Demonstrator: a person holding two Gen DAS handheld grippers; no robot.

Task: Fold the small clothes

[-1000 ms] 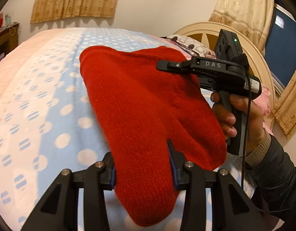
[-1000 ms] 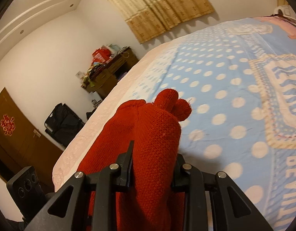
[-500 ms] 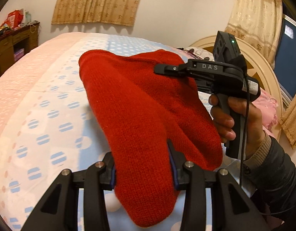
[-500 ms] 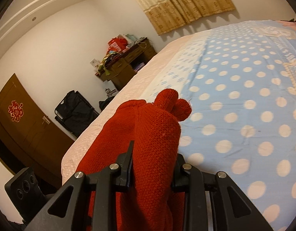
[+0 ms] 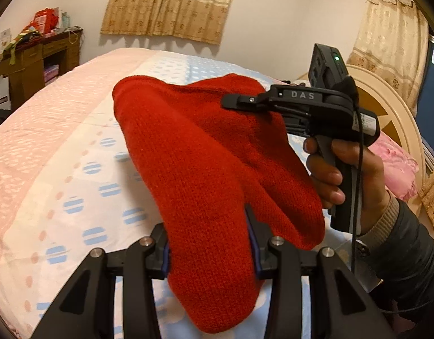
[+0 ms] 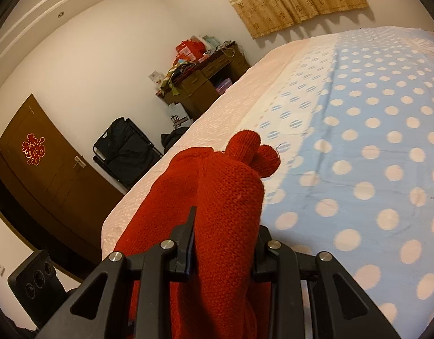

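Observation:
A red knitted garment [image 5: 205,169] hangs in the air above the bed, stretched between both grippers. My left gripper [image 5: 208,243] is shut on its near end, the cloth bulging between the fingers. My right gripper [image 5: 233,103] shows in the left wrist view, shut on the garment's far edge and held by a hand. In the right wrist view the right gripper [image 6: 225,237] is shut on a bunched fold of the red garment [image 6: 228,197], which drapes down to the left.
The bed [image 6: 358,141] has a blue polka-dot cover with a pink border [image 5: 33,147]. A cream headboard [image 5: 392,107] and pink pillow [image 5: 397,163] are on the right. A cluttered wooden desk [image 5: 33,62], black bag [image 6: 126,149] and brown door [image 6: 47,175] stand by the walls.
Both grippers have swung with the garment toward the pink edge of the bed; the desk and door have come more into view. Both grips are unchanged.

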